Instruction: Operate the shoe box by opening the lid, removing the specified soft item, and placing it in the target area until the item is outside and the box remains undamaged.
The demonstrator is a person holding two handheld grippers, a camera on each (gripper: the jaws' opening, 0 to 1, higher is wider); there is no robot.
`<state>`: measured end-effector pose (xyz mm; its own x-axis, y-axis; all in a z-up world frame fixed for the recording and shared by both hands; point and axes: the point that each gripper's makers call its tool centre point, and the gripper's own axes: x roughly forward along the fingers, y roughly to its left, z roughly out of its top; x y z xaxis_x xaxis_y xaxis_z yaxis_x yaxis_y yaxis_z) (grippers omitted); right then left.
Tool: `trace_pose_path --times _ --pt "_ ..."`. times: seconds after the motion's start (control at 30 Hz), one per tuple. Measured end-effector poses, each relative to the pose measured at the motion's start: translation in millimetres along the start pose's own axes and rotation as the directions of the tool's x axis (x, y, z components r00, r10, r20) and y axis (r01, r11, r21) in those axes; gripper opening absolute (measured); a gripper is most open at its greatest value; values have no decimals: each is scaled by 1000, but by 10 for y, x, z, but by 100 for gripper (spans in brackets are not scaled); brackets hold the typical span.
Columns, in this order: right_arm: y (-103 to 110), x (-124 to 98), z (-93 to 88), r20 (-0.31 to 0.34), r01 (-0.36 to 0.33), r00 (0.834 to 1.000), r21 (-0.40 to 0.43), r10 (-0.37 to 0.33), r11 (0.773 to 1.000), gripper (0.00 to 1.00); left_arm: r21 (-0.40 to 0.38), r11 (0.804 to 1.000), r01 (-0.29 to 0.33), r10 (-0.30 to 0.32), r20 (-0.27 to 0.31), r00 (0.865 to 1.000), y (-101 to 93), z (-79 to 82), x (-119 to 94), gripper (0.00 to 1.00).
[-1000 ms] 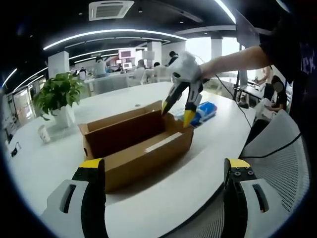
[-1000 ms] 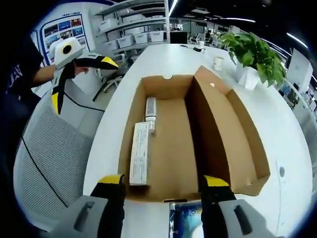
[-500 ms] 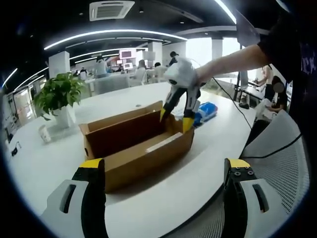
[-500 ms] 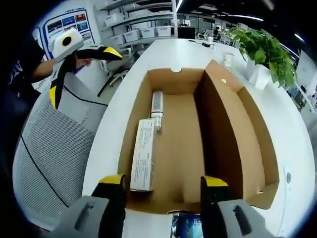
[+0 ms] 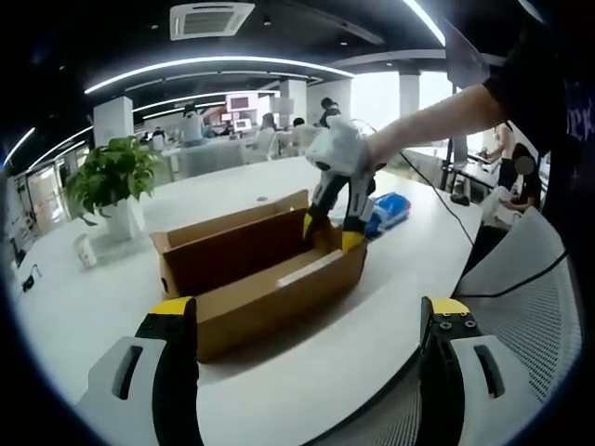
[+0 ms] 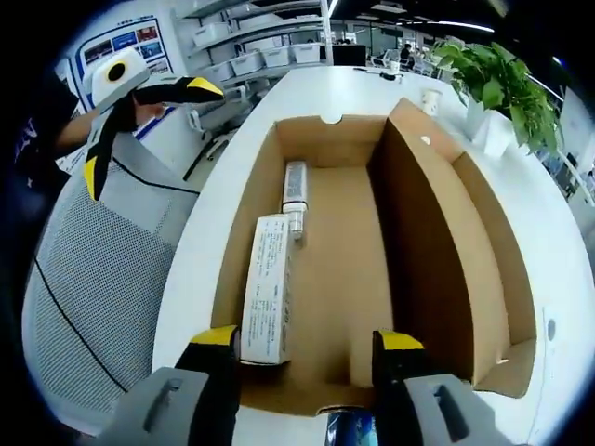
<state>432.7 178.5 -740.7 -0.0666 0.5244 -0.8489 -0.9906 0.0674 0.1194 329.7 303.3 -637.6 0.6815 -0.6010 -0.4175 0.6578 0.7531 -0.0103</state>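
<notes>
An open brown cardboard shoe box [image 6: 372,269] sits at the centre of the right gripper view on a white desk [image 6: 214,232], its lid folded upright along the right side. Inside, against the left wall, lie a long white carton [image 6: 268,288] and a slim white tube [image 6: 295,190] end to end. The right claw [image 6: 307,342] is open, its yellow-tipped jaws spread over the box's near edge; compared with a second ago it has come lower and closer to the box. In the left gripper view, the left claw [image 5: 307,311] is also open and empty, at the bottom of the frame. A potted plant [image 5: 112,181] stands at the left.
</notes>
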Motion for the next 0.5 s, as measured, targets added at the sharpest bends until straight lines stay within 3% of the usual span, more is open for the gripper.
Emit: trace_pose_path --times 0.5 --pt "30 52 27 10 7 1000 -35 -6 999 47 -2 1000 -8 8 5 1000 15 6 -4 99"
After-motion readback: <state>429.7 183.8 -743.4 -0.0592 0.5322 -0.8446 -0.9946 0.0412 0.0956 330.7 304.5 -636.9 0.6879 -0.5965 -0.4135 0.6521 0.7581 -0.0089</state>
